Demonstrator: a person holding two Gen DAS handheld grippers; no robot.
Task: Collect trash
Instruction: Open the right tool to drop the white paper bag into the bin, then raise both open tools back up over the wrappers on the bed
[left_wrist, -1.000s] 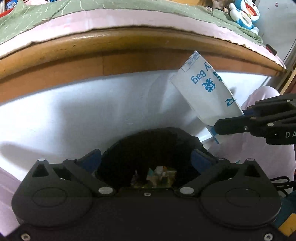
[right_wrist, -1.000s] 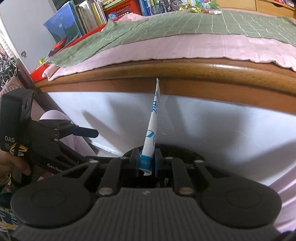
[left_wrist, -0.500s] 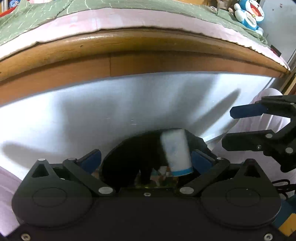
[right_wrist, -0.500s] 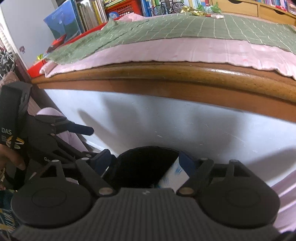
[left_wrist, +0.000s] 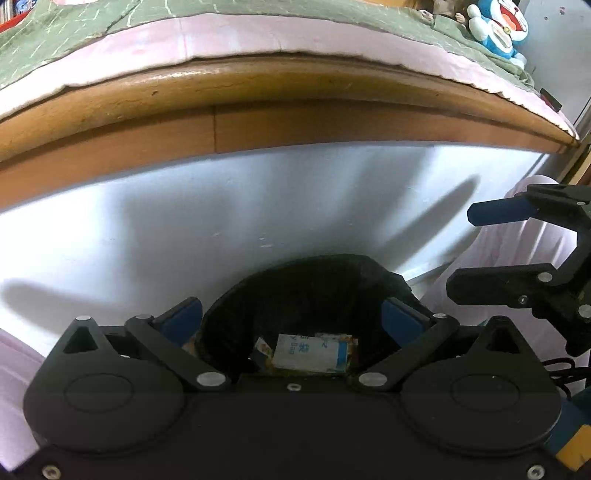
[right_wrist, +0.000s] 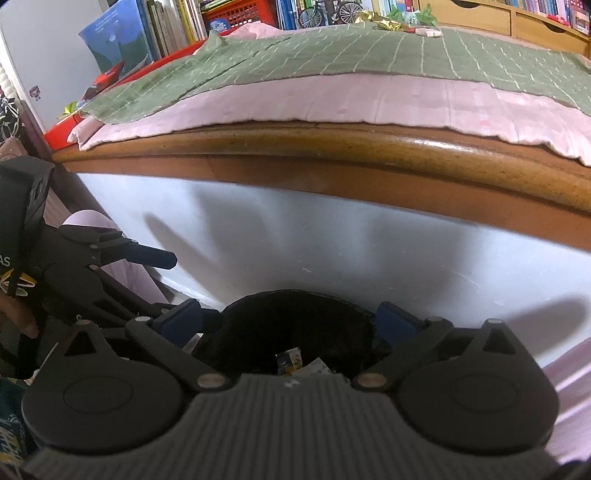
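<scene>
Black bin holds a white-blue packet among wrappers.

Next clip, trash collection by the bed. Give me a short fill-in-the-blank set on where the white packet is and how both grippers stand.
1. The white packet lies inside the ____ bin.
2. The right gripper has just been opening and holds ____.
3. The left gripper stands ____, with nothing between its fingers.
4. Behind the bin rises the side of a ____.

Missing words: black; nothing; open; bed
</scene>
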